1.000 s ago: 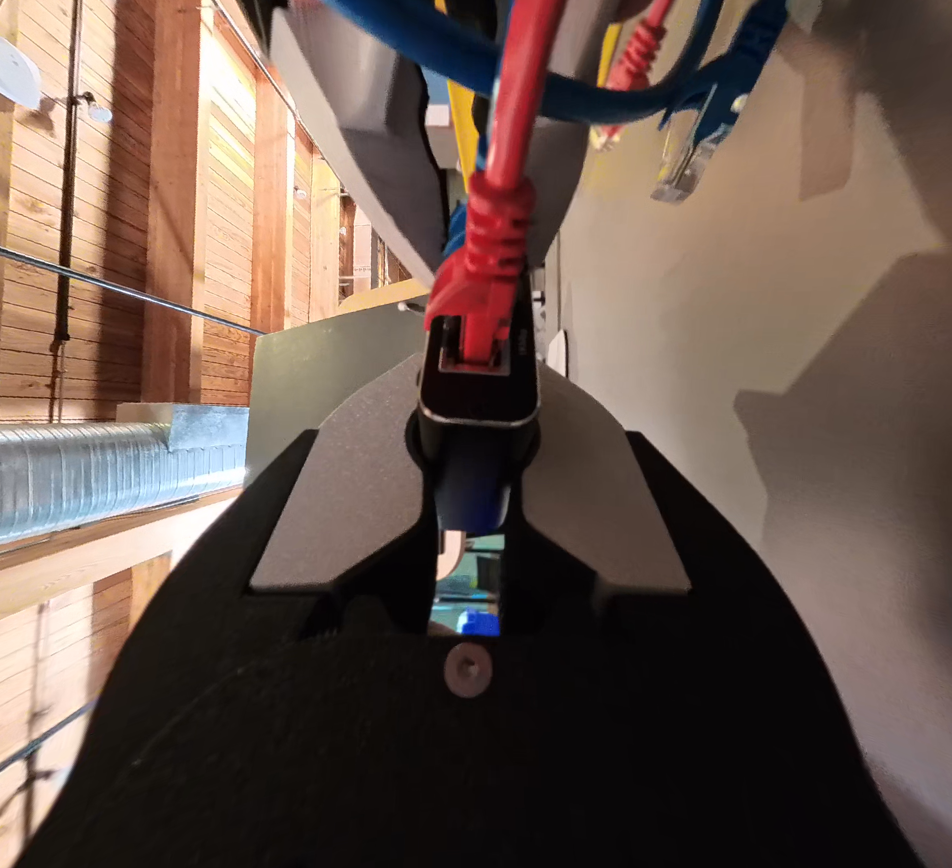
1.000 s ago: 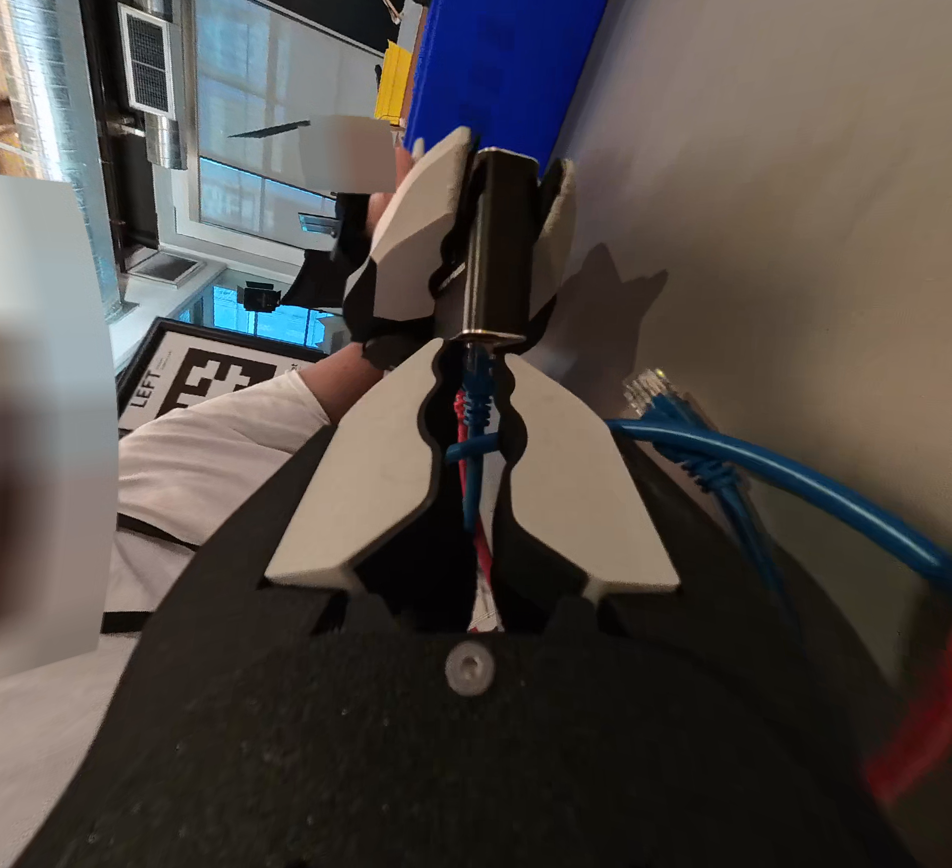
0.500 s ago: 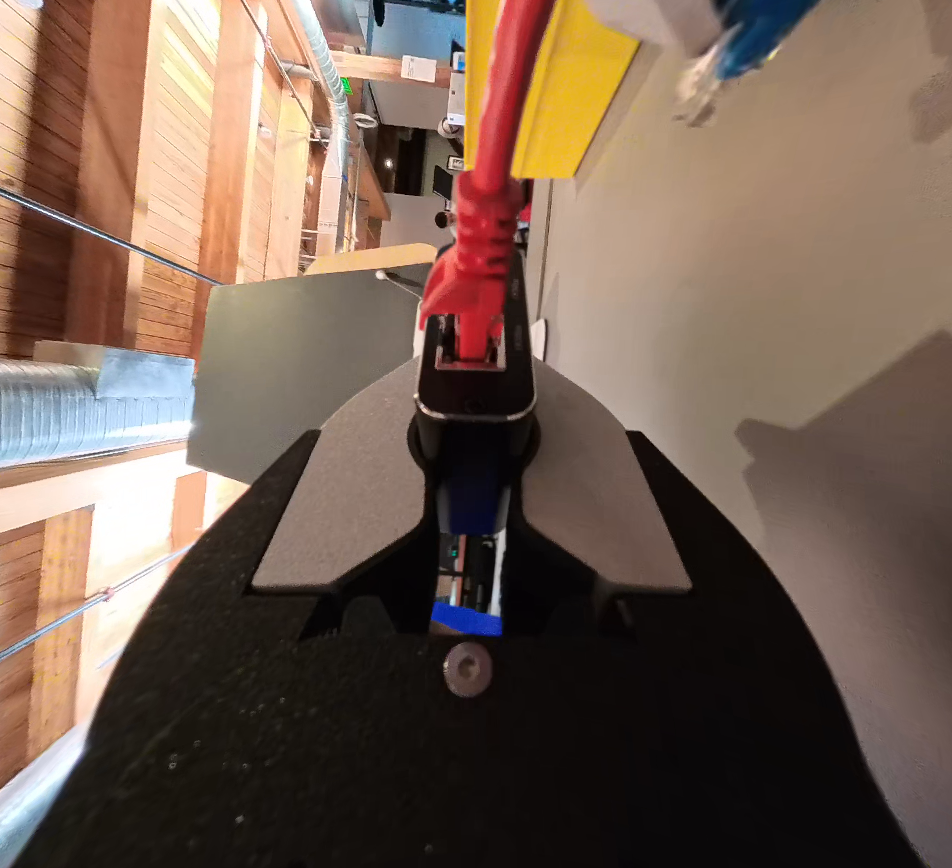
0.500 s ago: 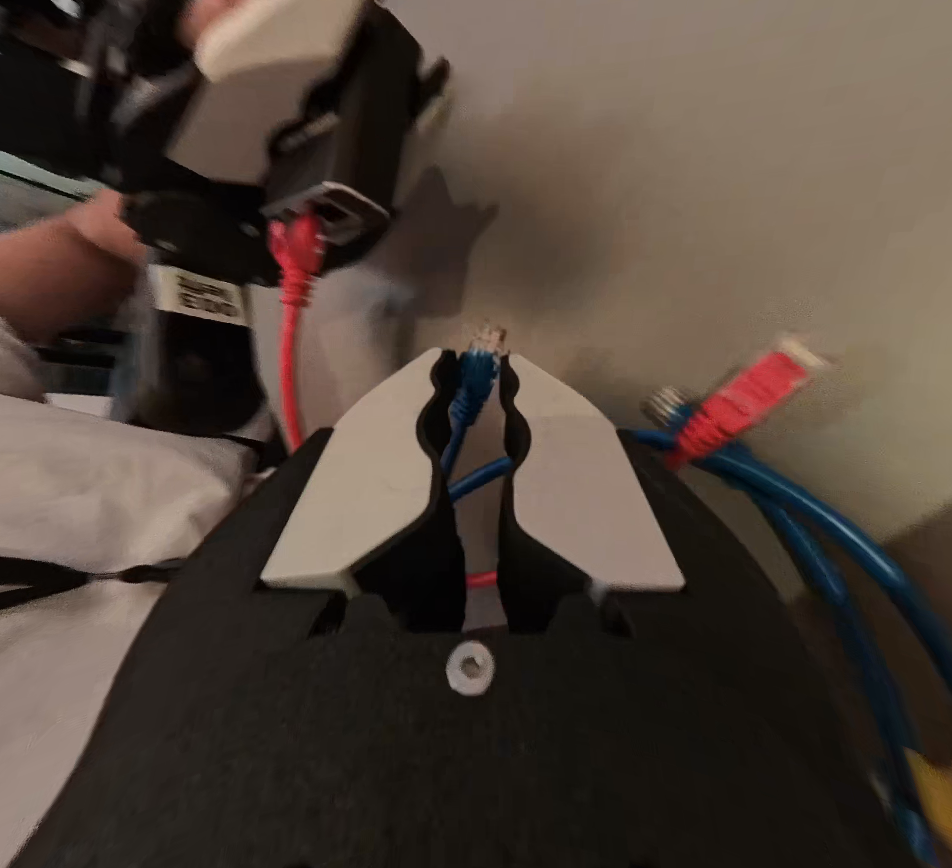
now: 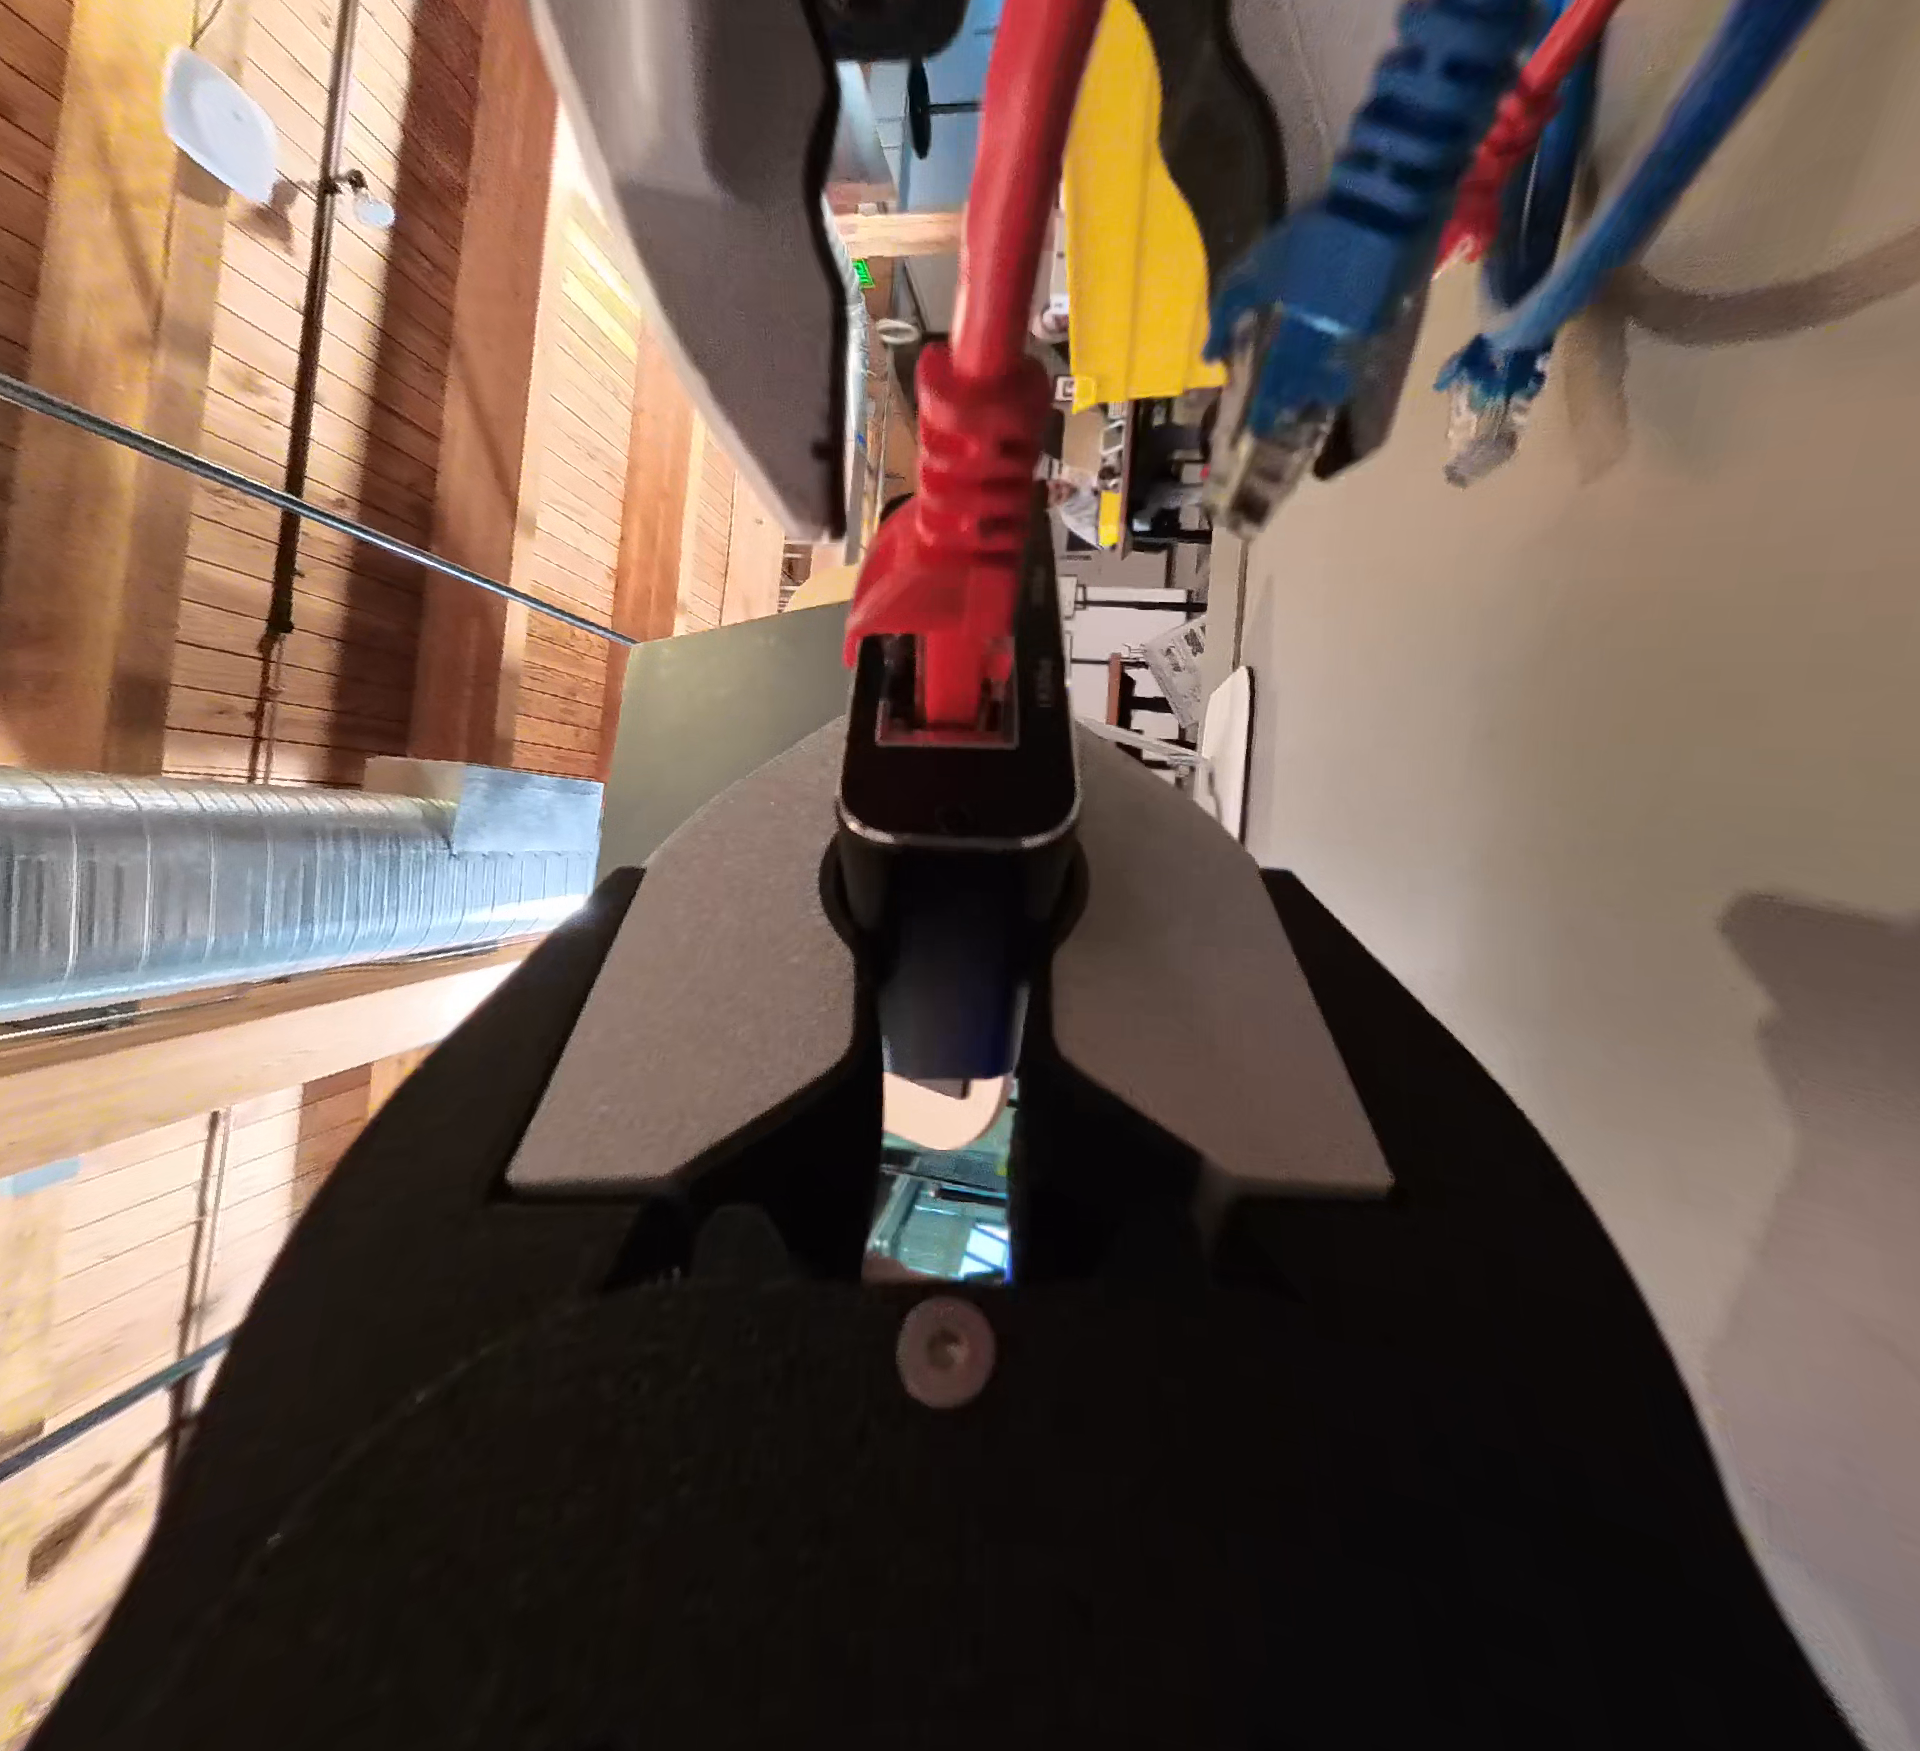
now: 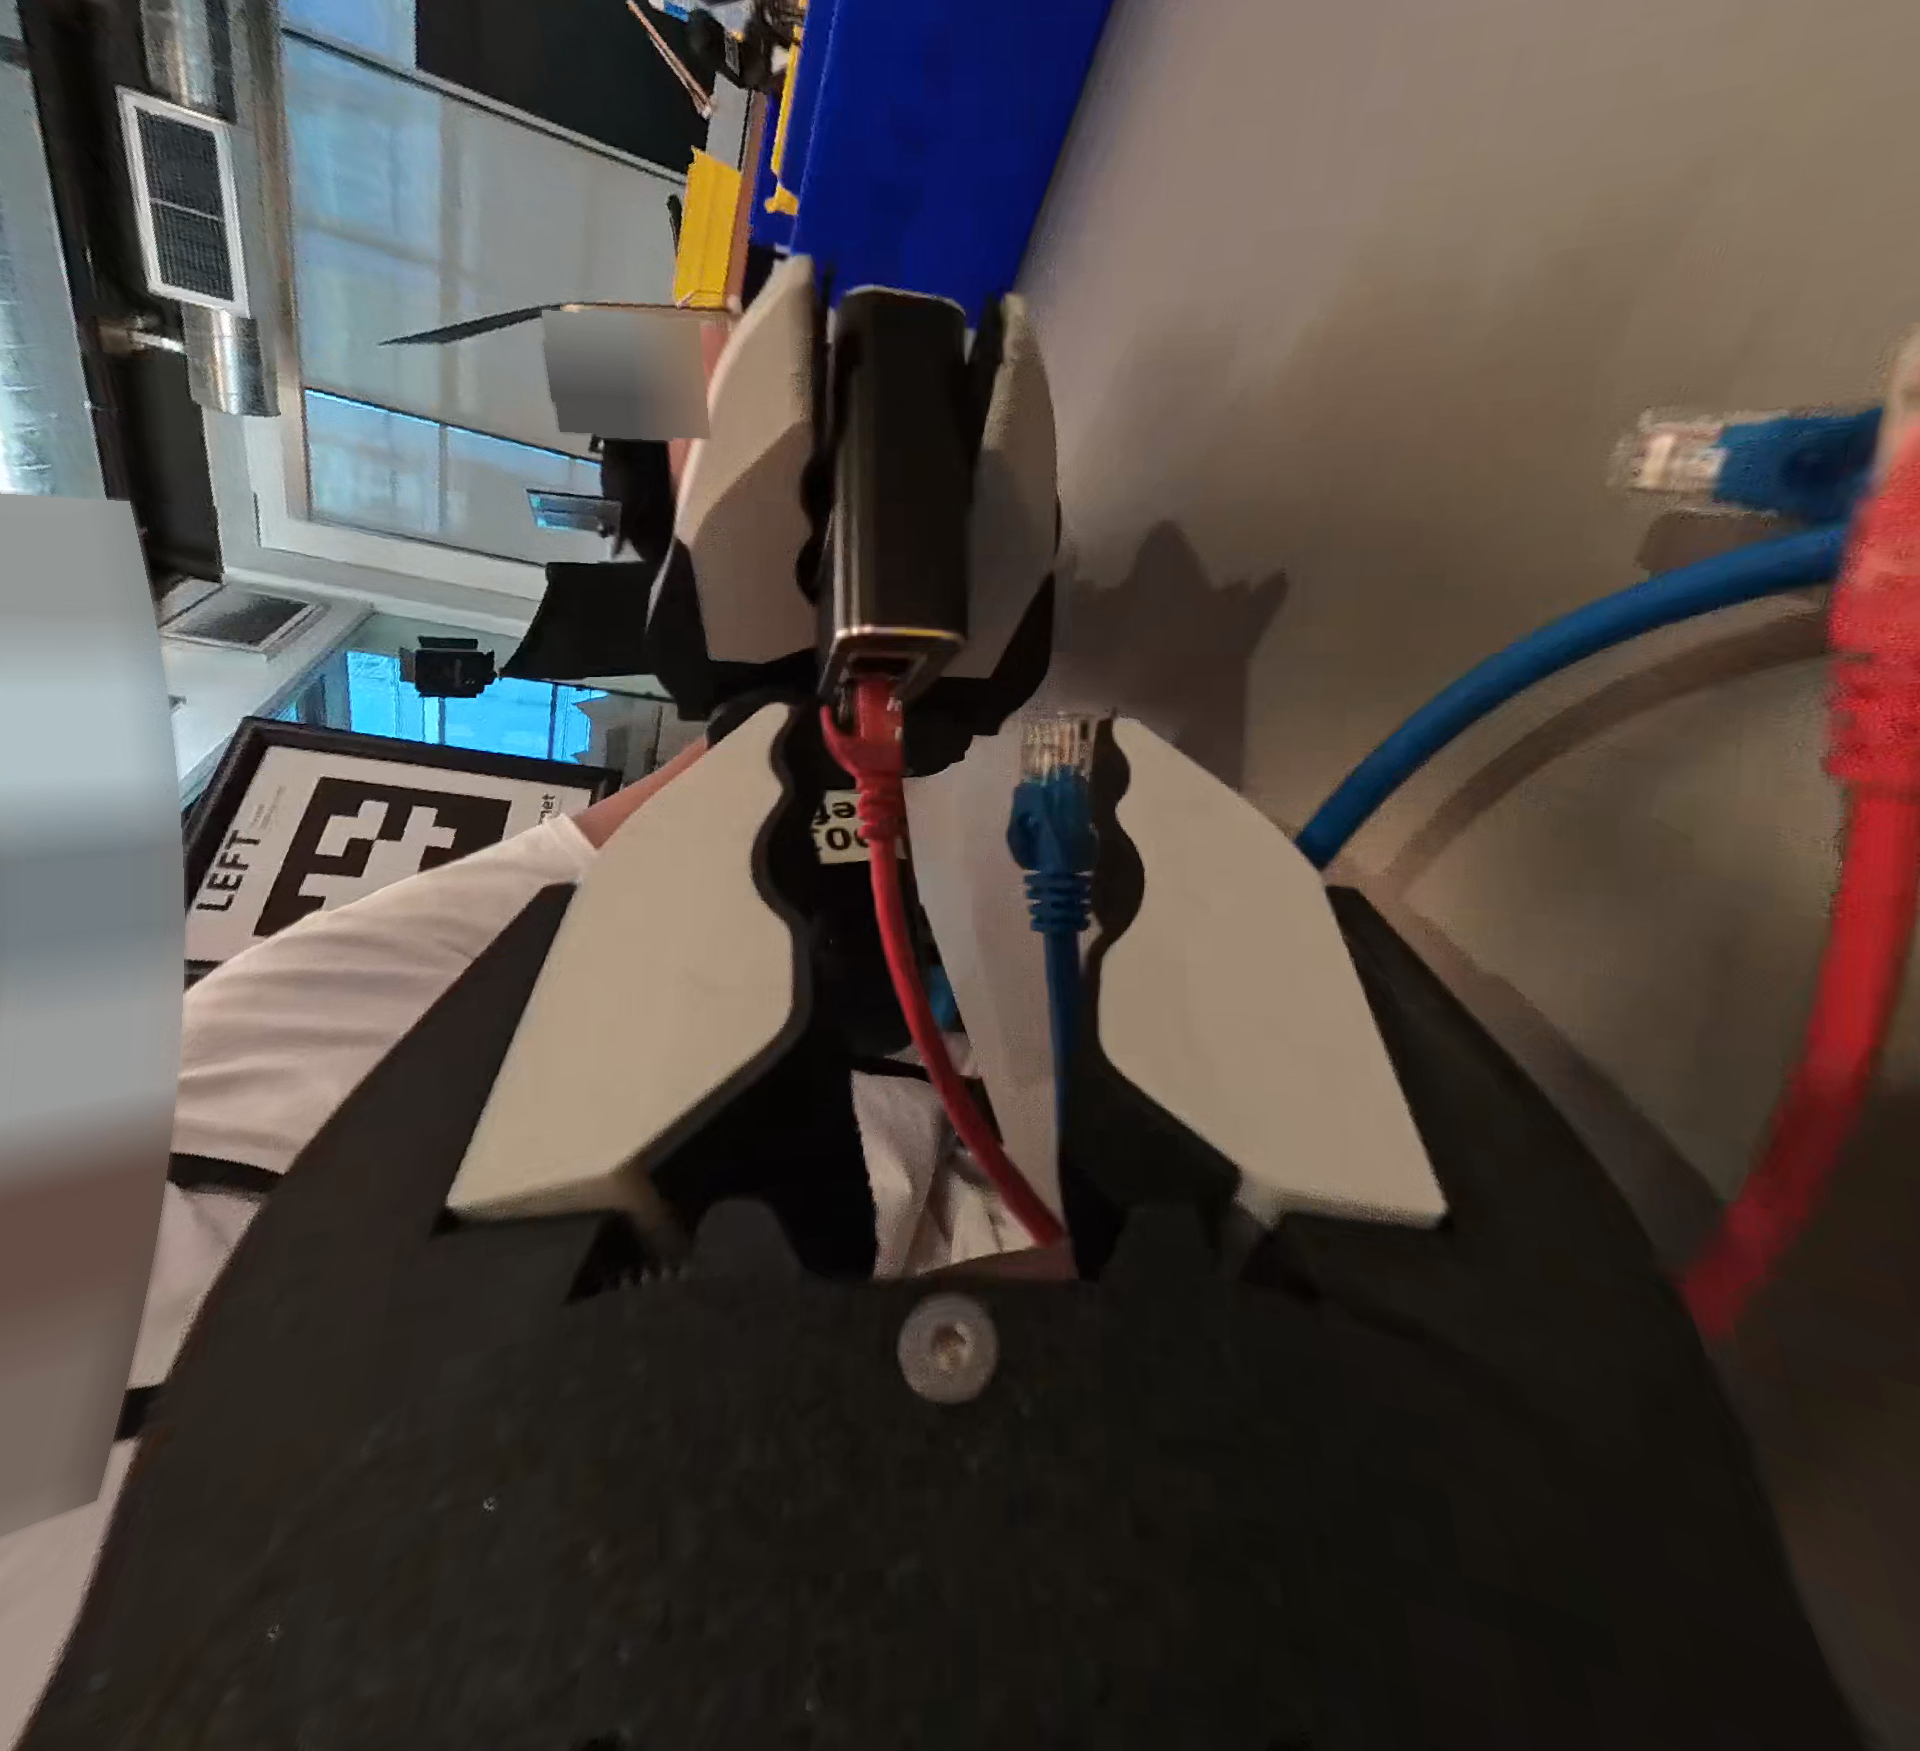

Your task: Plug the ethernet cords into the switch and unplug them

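Observation:
My left gripper (image 5: 956, 870) is shut on a small black switch (image 5: 951, 792). A red ethernet cord (image 5: 961, 517) is plugged into its port. My right gripper (image 6: 945, 735) is open, just in front of the switch (image 6: 894, 496). The red cord (image 6: 883, 828) runs between its fingers. A loose blue ethernet plug (image 6: 1055, 808) rests against the inner side of its right finger (image 6: 1226, 953), gripped by nothing. In the left wrist view that plug (image 5: 1288, 371) hangs beside the right gripper's finger (image 5: 717, 247).
More blue plugs (image 6: 1745, 454) (image 5: 1496, 392) and a red plug (image 6: 1881, 641) hang over the grey table (image 6: 1455, 195). A blue bin (image 6: 935, 39) stands beyond the switch. A person's white sleeve (image 6: 343, 1005) is at the left. The tips of one gripper are about 7 cm away from the tips of the other.
The right gripper, shut on the blue plug and pulled away from the switch half a second ago, has opened and come back close to the switch. The left gripper still holds the switch.

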`<action>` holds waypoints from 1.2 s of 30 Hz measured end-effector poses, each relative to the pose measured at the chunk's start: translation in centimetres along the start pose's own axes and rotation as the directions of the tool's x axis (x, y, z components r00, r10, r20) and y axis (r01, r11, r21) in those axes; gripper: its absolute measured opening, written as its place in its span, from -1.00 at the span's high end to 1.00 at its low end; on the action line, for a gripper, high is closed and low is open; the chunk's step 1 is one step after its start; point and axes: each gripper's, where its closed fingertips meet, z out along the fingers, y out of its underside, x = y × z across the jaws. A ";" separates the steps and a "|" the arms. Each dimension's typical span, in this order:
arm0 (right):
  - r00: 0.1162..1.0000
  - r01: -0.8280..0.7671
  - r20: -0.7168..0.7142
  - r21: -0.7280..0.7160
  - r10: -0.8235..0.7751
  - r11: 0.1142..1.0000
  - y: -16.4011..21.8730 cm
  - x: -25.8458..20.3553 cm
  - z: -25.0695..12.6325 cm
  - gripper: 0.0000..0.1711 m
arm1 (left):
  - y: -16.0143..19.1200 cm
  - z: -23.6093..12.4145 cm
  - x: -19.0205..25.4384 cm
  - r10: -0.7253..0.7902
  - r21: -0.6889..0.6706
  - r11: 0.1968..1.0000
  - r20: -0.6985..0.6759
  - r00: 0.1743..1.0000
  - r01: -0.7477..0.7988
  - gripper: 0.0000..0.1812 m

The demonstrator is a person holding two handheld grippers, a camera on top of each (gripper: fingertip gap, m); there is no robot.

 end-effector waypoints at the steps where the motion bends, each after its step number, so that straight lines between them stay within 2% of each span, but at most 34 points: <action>1: 1.000 0.000 -0.001 -0.017 0.000 1.000 0.2 -0.1 0.3 0.40 | -0.1 0.0 0.0 -0.006 0.000 1.000 -0.004 1.000 0.006 0.71; 3: 1.000 0.005 0.030 -0.057 -0.004 0.998 0.8 -0.8 1.0 0.42 | -0.1 0.0 0.0 -0.010 -0.003 1.000 -0.010 1.000 0.010 0.71; 5: 0.999 0.035 -0.024 -0.101 -0.038 0.994 1.4 -0.1 1.4 0.38 | -0.2 0.1 0.1 -0.013 0.000 1.000 -0.013 1.000 0.013 0.71; 14: 0.994 -0.037 0.098 -0.041 0.041 0.998 0.5 -1.4 1.6 0.68 | 0.1 0.1 0.4 -0.008 -0.013 1.000 -0.032 0.999 0.007 0.71; 20: 0.992 -0.042 0.119 -0.032 0.046 0.999 0.4 -1.3 1.7 0.72 | 0.2 0.2 0.3 0.007 -0.017 1.000 -0.026 1.000 -0.008 0.71; 23: 0.995 0.014 0.100 -0.049 -0.009 0.999 0.7 -0.6 1.7 0.74 | 0.2 0.1 0.3 0.031 -0.032 0.999 -0.016 0.999 -0.031 0.70; 26: 0.981 -0.053 0.189 -0.005 0.053 0.999 0.1 -0.6 1.7 0.74 | 0.7 0.6 0.4 -0.020 -0.069 0.997 -0.043 0.999 0.017 0.68; 28: 0.982 -0.045 0.183 -0.009 0.045 0.999 0.3 -0.6 1.7 0.74 | 0.4 0.4 0.9 -0.028 -0.035 0.999 -0.057 0.998 0.026 0.69; 32: 0.989 0.143 0.049 -0.087 -0.139 0.986 1.2 0.0 0.9 0.75 | -0.6 -0.1 1.9 -0.030 0.005 1.000 -0.104 0.994 0.031 0.70; 33: 0.983 0.185 0.019 -0.106 -0.184 0.977 1.1 0.0 0.7 0.71 | -0.4 0.0 2.1 -0.043 0.006 0.999 -0.117 0.992 0.044 0.71; 34: 0.963 0.259 -0.036 -0.135 -0.266 0.956 1.1 0.3 0.4 0.65 | 0.1 0.2 2.0 -0.052 -0.016 0.999 -0.114 0.992 0.051 0.71; 35: 0.924 0.343 -0.125 -0.146 -0.362 0.928 0.5 1.0 -0.1 0.44 | 0.7 0.4 1.9 -0.055 -0.031 0.998 -0.108 0.993 0.052 0.71; 36: 0.867 0.433 -0.200 -0.146 -0.456 0.889 -0.2 1.2 -0.7 0.32 | 1.1 0.5 1.6 -0.062 -0.037 0.998 -0.098 0.993 0.058 0.71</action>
